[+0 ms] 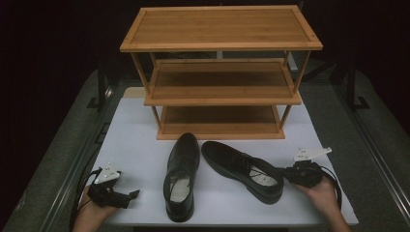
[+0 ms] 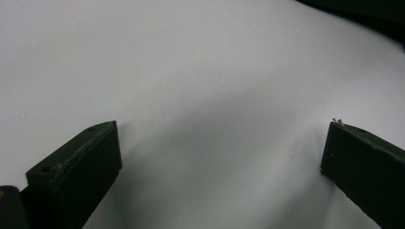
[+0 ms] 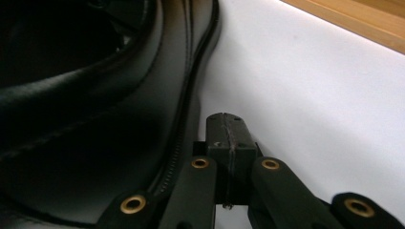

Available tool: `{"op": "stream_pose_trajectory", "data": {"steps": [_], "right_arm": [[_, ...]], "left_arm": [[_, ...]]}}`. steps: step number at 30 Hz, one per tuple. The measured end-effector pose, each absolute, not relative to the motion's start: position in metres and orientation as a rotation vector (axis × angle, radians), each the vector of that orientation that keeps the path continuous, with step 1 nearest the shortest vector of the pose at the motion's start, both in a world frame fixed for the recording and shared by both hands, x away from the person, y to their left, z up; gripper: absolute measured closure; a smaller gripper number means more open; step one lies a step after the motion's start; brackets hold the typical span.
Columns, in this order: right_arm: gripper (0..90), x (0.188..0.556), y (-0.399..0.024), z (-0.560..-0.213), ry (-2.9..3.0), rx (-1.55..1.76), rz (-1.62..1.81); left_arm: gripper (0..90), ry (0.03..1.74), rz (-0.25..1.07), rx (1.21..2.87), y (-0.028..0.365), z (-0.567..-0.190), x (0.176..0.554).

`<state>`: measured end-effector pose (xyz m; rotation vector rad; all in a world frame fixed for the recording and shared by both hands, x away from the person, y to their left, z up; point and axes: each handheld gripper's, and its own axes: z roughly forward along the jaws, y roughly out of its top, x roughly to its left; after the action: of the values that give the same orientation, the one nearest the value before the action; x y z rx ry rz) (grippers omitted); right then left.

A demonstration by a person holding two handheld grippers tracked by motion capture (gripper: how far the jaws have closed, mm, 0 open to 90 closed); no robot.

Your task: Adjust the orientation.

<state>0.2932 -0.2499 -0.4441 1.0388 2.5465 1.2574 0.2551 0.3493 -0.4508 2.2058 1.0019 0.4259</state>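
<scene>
Two black leather dress shoes lie on the white table top. The left shoe points away from me, and the right shoe lies slanted with its heel toward the right. My right gripper sits at that heel; in the right gripper view its jaws are shut together with nothing between them, close beside the shoe's side. Whether they touch it I cannot tell. My left gripper rests at the near left, open over bare table, well apart from the shoes.
A three-tier bamboo shoe rack stands at the back of the table, its lowest shelf just beyond the shoes' toes. Its wooden edge shows in the right gripper view. Dark floor surrounds the table.
</scene>
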Motion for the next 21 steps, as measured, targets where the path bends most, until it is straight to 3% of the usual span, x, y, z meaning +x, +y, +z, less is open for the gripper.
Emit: {"op": "stream_pose_trajectory", "data": {"steps": [21], "right_arm": [[89.7, 0.278, -0.239, -0.445, 2.605, 1.005, 1.310]], "left_arm": [[0.0, 1.004, 0.423, 2.204, 0.350, -0.451, 0.255]]}}
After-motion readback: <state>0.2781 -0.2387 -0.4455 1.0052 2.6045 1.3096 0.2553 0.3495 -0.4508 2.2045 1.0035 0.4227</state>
